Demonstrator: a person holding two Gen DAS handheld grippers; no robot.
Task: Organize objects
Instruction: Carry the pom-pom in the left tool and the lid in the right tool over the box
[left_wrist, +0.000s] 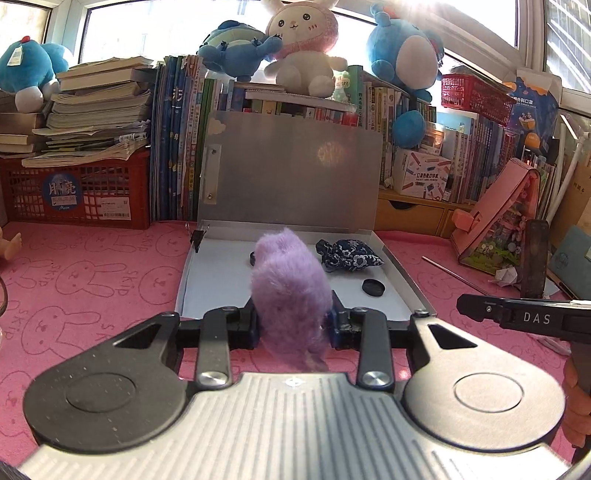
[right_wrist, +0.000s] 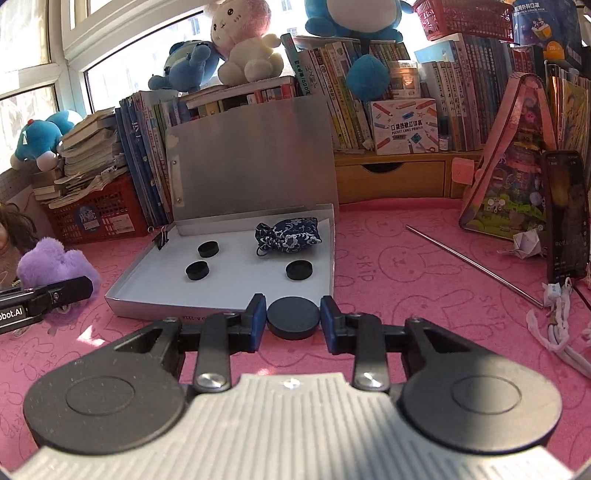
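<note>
Pink rabbit-print cloth (right_wrist: 406, 258) covers the desk, with books and plush toys stacked along the window behind. On it lies an open silver box (right_wrist: 155, 308), its lid (right_wrist: 255, 155) propped upright at 12 o'clock. The left gripper (left_wrist: 293, 325) is clamped on a purple plush toy (left_wrist: 291, 291), carried just short of the box's near edge. The right gripper (right_wrist: 293, 317) pinches a black disc (right_wrist: 293, 317) flat between its blue pads, also just before the near edge. Inside the box, a blue floral pouch (right_wrist: 288, 236) sits toward 1 o'clock, and three more black discs (right_wrist: 300, 269) lie around it. At 3 o'clock of the box, a thin metal rod (right_wrist: 472, 264) rests on the cloth.
</note>
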